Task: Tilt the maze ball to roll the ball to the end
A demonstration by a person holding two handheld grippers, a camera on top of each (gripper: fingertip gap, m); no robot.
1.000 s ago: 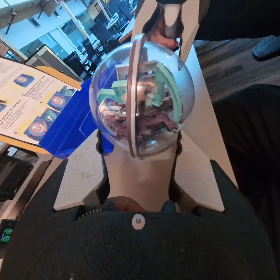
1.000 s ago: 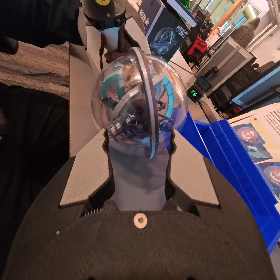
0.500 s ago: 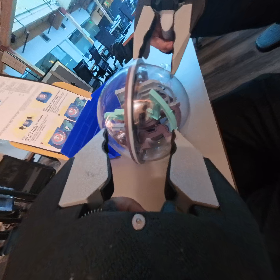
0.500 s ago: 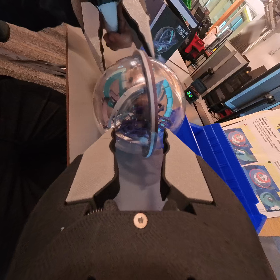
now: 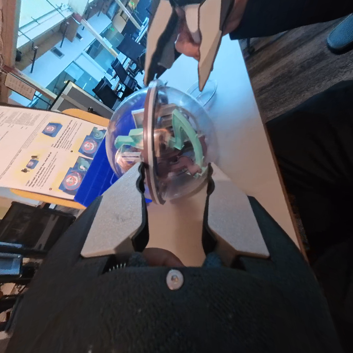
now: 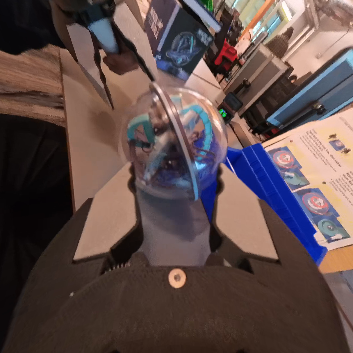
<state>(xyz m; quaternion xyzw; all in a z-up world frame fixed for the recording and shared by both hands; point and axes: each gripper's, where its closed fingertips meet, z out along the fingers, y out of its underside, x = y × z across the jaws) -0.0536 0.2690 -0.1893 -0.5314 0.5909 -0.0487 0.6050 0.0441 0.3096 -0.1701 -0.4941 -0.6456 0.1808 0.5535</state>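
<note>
Fingers of left gripper (image 5: 175,172) and right gripper (image 6: 174,172) have narrowed, pinching the maze ball (image 5: 162,141) by tips only above the worktop (image 5: 238,133) near its front edge, so further tilting looks slip-prone; the inner ball can't be made out.

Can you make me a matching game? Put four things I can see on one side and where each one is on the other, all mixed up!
Things:
1. clear plastic maze ball
2. blue plastic bin
3. dark cardboard box
4. printed paper sheet

Places:
A. partly covered by paper
B. held up above the table
C. lying over the bin
D. standing far back on the table

Pairs: 1-B, 2-A, 3-D, 4-C
</note>
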